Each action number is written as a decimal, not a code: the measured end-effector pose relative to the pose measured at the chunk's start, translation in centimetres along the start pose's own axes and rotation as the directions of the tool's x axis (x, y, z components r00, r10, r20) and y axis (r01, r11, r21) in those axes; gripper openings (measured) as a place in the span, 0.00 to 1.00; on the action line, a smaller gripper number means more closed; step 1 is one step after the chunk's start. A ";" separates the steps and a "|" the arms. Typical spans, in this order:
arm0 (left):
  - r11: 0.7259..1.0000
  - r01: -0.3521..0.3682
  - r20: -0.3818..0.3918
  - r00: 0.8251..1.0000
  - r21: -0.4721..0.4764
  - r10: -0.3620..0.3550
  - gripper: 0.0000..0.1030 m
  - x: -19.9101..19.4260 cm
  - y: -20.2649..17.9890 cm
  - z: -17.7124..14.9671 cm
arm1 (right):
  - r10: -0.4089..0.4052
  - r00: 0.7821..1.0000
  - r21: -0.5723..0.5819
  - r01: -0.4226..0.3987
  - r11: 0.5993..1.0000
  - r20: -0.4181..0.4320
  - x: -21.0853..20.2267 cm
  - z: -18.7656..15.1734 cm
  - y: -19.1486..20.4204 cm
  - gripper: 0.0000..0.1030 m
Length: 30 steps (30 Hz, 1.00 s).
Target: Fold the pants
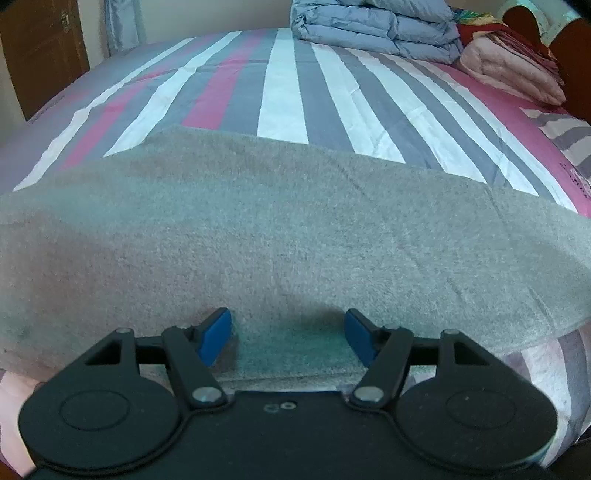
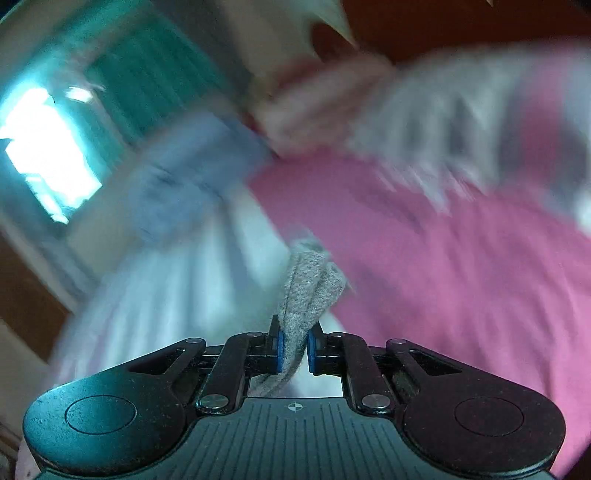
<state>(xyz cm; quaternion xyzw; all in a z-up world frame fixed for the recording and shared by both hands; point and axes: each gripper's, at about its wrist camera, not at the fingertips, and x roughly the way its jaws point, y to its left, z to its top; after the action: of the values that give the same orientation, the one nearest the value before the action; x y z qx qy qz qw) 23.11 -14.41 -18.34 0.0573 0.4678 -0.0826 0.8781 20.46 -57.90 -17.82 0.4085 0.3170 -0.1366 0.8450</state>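
Right tongs (image 2: pixel 294 349) pinching pants (image 2: pixel 308 284), surroundings blurred; left tongs (image 1: pixel 288 338) spread.

Striped bed (image 1: pixel 284 96); folded quilts (image 1: pixel 373 29); wooden door (image 1: pixel 40 51).

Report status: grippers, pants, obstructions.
Left gripper open over grey pants, nothing gripped. Right gripper clamped on pants fabric. Folded blue duvet at far end, clear of work.

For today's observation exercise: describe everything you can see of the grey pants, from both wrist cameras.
The grey pants look like soft, fleecy knit fabric, spread flat and wide across the striped bedsheet. The left gripper hovers over their near edge with jaws apart, not pinching. In the blurred right view, the right gripper is clamped on a bunched fold of the cloth.
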 end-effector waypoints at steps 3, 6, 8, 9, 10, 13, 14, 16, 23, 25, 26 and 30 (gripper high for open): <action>1.000 0.009 0.002 1.000 -0.010 -0.009 0.57 -0.5 0.3 0.2 | -0.002 1.000 0.113 0.005 0.994 -0.026 0.8 -1.5 -1.9 0.12; 0.999 0.034 0.027 0.999 -0.023 -0.033 0.57 -1.1 0.1 0.7 | 0.064 0.998 0.232 -0.060 0.971 -0.010 0.4 -1.9 -2.5 0.43; 0.999 0.034 0.028 0.999 -0.009 -0.034 0.59 -1.0 -0.3 0.9 | 0.092 0.996 0.286 -0.085 0.954 -0.010 0.6 -2.3 -2.8 0.50; 0.999 0.031 0.014 0.999 -0.010 -0.031 0.59 -0.7 -0.3 0.9 | 0.094 0.995 0.289 -0.084 0.954 -0.020 1.0 -2.3 -2.8 0.50; 0.999 0.029 -0.001 1.000 -0.021 -0.029 0.58 -0.3 -0.2 0.7 | 0.076 0.997 0.278 -0.067 0.958 -0.022 1.2 -2.1 -2.5 0.45; 0.999 0.031 -0.002 1.000 -0.027 -0.031 0.59 -0.2 0.0 0.4 | 0.054 0.998 0.297 -0.040 0.954 -0.038 1.7 -1.1 -2.7 0.09; 0.999 0.034 -0.002 0.999 -0.030 -0.034 0.59 -0.3 0.1 0.4 | 0.050 0.998 0.294 -0.042 0.955 -0.022 1.4 -0.6 -2.6 0.09; 0.997 0.051 0.001 0.999 -0.050 -0.051 0.58 -0.6 0.6 0.5 | 0.037 0.999 0.199 -0.040 0.979 0.018 0.6 -0.1 -0.6 0.09; 0.990 0.088 0.066 0.994 -0.113 -0.081 0.59 -2.8 4.1 1.8 | 0.174 0.980 -0.175 -0.154 0.972 0.100 -2.4 0.7 12.1 0.09; 0.986 0.090 0.082 0.993 -0.143 -0.079 0.60 -3.3 5.9 2.1 | 0.242 0.967 -0.278 -0.211 0.937 0.080 -3.1 -0.6 16.7 0.09; 0.983 0.088 0.088 0.993 -0.160 -0.075 0.60 -3.6 6.9 2.1 | 0.275 0.960 -0.319 -0.244 0.916 0.058 -3.2 -1.5 19.1 0.09; 0.973 0.058 0.108 0.994 -0.225 -0.034 0.61 -4.6 11.3 1.5 | 0.366 0.929 -0.418 -0.354 0.837 -0.053 -2.3 -6.1 26.7 0.09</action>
<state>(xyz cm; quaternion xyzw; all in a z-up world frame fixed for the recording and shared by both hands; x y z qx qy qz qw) 24.00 -3.21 -13.40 -0.0590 0.4291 -0.0516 0.8998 29.18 -36.43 -3.09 0.2668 0.2443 0.0903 0.9279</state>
